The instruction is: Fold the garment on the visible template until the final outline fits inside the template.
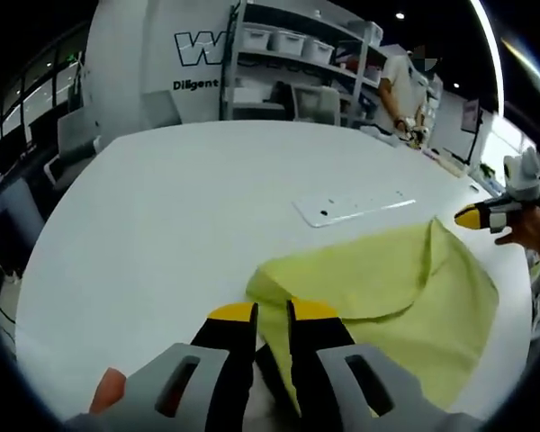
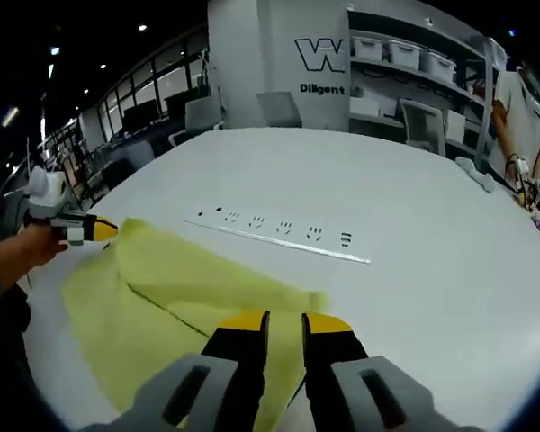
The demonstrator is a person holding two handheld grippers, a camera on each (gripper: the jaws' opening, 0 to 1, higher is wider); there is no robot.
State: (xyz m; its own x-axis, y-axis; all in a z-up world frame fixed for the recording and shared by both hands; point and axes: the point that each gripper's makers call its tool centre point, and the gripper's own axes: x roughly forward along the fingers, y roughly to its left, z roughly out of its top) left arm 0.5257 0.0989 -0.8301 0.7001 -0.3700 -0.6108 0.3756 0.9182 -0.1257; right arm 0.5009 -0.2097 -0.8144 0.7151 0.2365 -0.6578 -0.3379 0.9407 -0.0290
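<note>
A wide white table point(image 1: 162, 225) takes up most of the room's foreground, with grey shelving point(image 1: 297, 54) holding pale storage bins along the back wall and a white panel lettered "Diligent" point(image 2: 322, 88) beside it. A person in a white top point(image 1: 398, 85) stands at the far end near the shelves; in the right gripper view the same person point(image 2: 515, 126) stands at the right edge.

A yellow-green garment point(image 1: 387, 297) lies flat on the table, partly folded, one layer turned over another so a diagonal fold edge crosses it. In the right gripper view the garment point(image 2: 171, 306) spreads from the lower left towards the centre.

The left gripper view shows a thin white strip point(image 1: 355, 209) on the table just beyond the garment, its markings too faint to read. The right gripper view shows the same strip point(image 2: 279, 238) with a row of small dark marks beside it.

The left gripper point(image 1: 272, 317), black with yellow tips, sits at the garment's near corner, its jaws nearly together with only a narrow gap; I cannot tell whether cloth is pinched between them. It also appears at the left of the right gripper view point(image 2: 101, 231), touching the garment's far corner, held in a hand point(image 2: 22, 252).

The right gripper point(image 2: 286, 326) rests over the garment's edge, jaws a little apart, gripping nothing I can see. Seen from the left gripper view point(image 1: 475, 216), it sits at the cloth's far corner
</note>
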